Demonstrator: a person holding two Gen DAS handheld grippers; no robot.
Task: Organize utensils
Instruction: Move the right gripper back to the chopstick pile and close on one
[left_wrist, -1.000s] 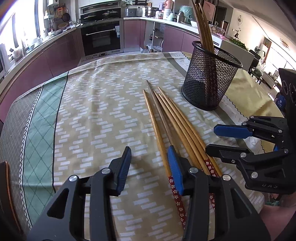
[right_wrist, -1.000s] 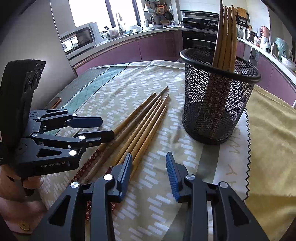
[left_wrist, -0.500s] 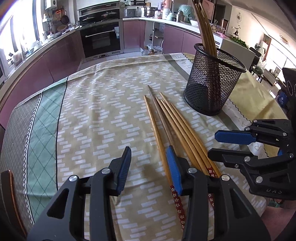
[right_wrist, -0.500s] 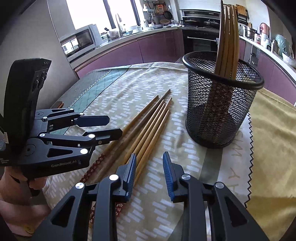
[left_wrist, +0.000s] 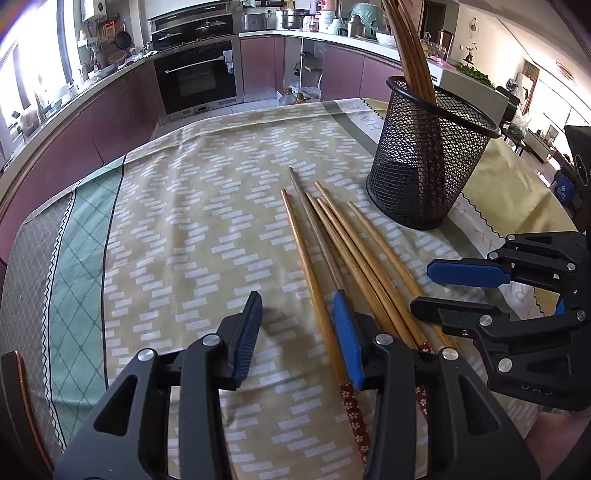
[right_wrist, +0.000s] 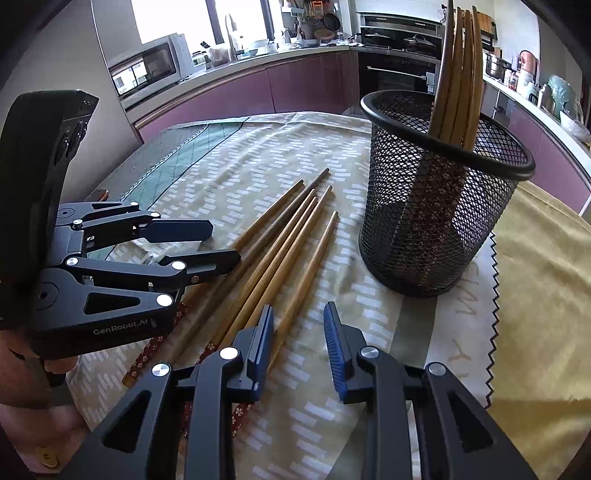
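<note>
Six loose chopsticks (left_wrist: 332, 254) lie side by side on our cloth-covered surface (left_wrist: 192, 206), just beside the mesh holder (left_wrist: 428, 155), which holds more chopsticks (right_wrist: 458, 74) upright. Nearer than the holder, our left tool (left_wrist: 295, 332) and right tool (right_wrist: 298, 341) hover released over their patterned ends, grasping nothing.

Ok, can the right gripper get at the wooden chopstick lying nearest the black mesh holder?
Probably yes. The right gripper is open, and that outermost wooden chopstick runs in by its left finger. Nothing covers it; the left gripper sits over the far side of the bundle, and the black mesh holder stands apart.
</note>
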